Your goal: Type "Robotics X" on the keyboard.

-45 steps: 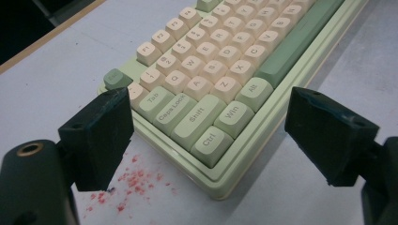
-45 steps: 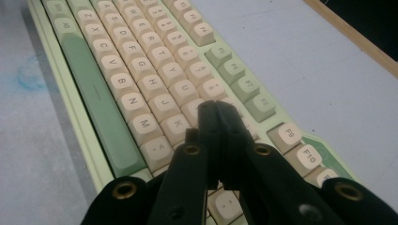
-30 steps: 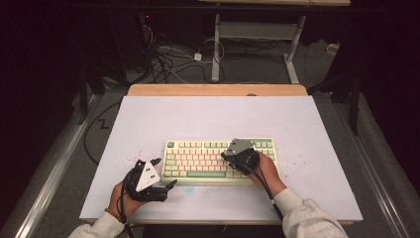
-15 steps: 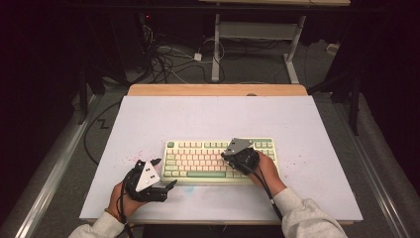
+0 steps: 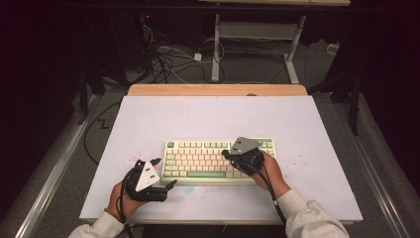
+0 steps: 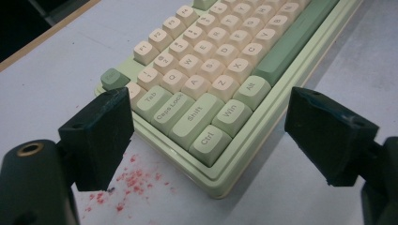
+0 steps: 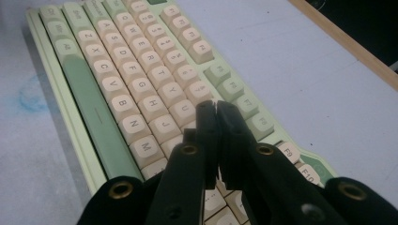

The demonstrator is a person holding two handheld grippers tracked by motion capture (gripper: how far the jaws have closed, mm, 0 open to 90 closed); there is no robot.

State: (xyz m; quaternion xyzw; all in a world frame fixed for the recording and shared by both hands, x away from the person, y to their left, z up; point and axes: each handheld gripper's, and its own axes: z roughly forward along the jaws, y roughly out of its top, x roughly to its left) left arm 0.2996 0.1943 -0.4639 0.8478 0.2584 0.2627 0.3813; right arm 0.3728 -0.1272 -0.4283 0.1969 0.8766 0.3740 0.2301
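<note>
A keyboard (image 5: 219, 160) is seen lying flat near the front of the white counter (image 5: 213, 114), and it is being worked on with both tools. The right tool (image 7: 216, 108) is held over the right half of the keys, its two jaws pressed together with nothing between them, so that a single blunt tip is formed. In the right gripper view that tip is seen just above the keys near U and I, with the green space bar (image 7: 89, 101) off to its left. Whether a key is already being touched cannot be told.

The left tool (image 6: 206, 126) is held low beside the keyboard's near left corner, its jaws spread wide and empty. Between and just ahead of them the Ctrl key (image 6: 210, 140) and the corner of the case are framed; a patch of red specks (image 6: 131, 180) is seen on the counter under the left jaw. In the high view this tool (image 5: 166, 173) is seen resting just off the keyboard's edge.

The step in hand is judged to be key pressing by the closed right tool, while the left one is kept ready at the corner, perhaps for steadying the case. For the next move, a short straight descent onto one keycap is called for, with the tip centred so that neighbouring keys are not caught.
</note>
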